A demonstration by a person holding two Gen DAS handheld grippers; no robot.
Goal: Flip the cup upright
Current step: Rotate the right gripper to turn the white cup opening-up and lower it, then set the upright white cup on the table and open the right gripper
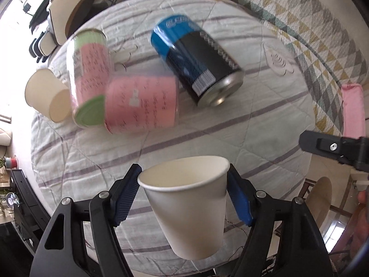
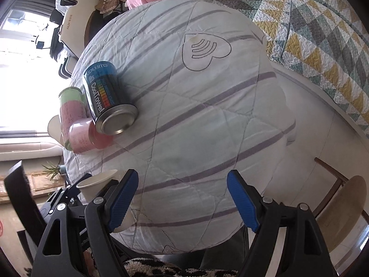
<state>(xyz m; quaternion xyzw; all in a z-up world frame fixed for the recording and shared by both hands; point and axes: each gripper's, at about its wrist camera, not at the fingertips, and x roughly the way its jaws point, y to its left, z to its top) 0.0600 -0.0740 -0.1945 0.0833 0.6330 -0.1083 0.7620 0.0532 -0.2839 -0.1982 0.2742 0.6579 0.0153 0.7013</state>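
A white paper cup (image 1: 186, 205) sits between the blue pads of my left gripper (image 1: 183, 189), mouth up, tilted slightly, held above the quilt-covered round table (image 1: 265, 124). The left gripper is shut on it. The same cup (image 2: 99, 182) shows at the lower left of the right wrist view, partly hidden behind a finger. My right gripper (image 2: 183, 198) is open and empty over the table's near edge; its body (image 1: 334, 149) shows at the right of the left wrist view. A second paper cup (image 1: 47, 95) lies on its side at the table's left edge.
A blue and black can (image 1: 198, 61) lies on its side mid-table. Two pink and green cans (image 1: 90, 76) (image 1: 143, 102) lie beside it. A wooden chair (image 2: 341, 207) stands at the right. A patterned quilt (image 2: 311, 23) lies behind the table.
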